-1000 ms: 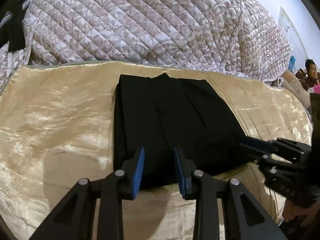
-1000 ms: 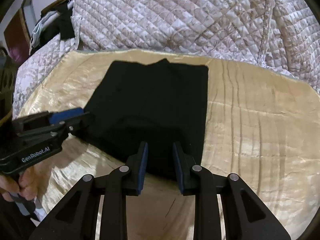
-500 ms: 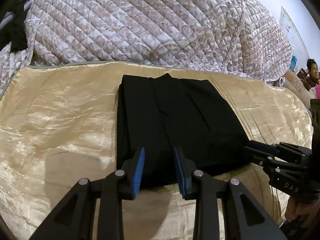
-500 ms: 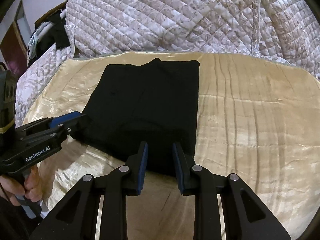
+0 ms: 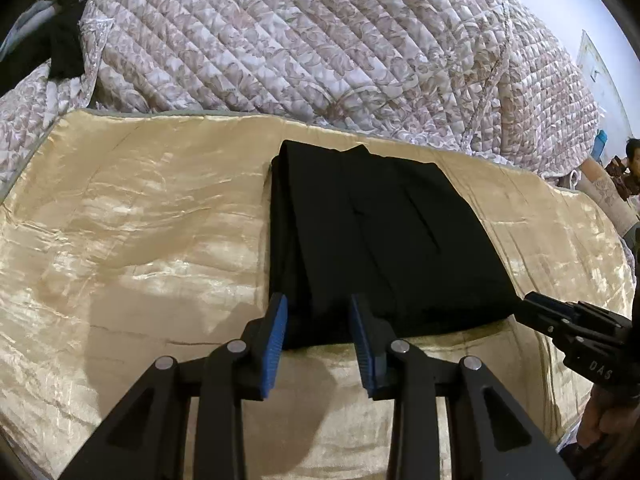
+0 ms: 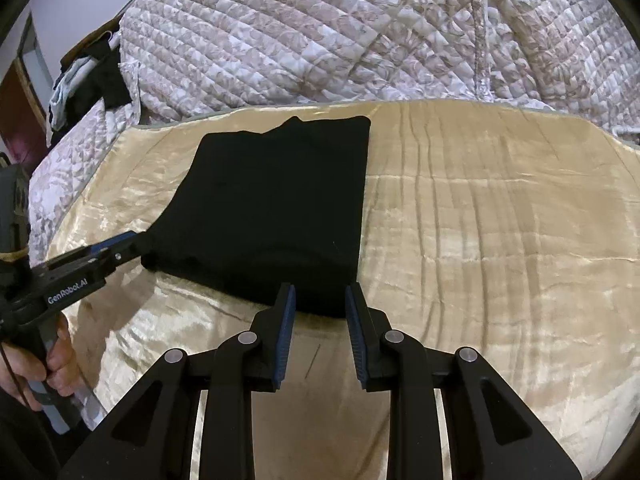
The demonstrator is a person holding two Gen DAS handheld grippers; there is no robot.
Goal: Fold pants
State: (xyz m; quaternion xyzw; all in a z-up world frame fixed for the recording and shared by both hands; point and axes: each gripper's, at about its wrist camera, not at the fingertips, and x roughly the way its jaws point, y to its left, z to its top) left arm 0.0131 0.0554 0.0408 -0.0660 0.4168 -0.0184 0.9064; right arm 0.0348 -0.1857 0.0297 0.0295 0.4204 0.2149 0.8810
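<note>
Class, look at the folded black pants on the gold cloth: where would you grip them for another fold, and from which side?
Probably the near edge of the pants, one gripper at each near corner, coming in low from the person's side. That edge lies flat and free on the gold cloth, facing the left gripper and right gripper; the far edge sits by the quilt.

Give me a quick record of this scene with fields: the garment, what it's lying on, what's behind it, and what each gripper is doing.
garment: black pants, folded into a flat rectangle
surface: gold satin sheet
behind: quilted floral blanket, heaped
left gripper: open, at the pants' near left corner, gripping nothing
right gripper: open, at the near right corner, gripping nothing
</note>
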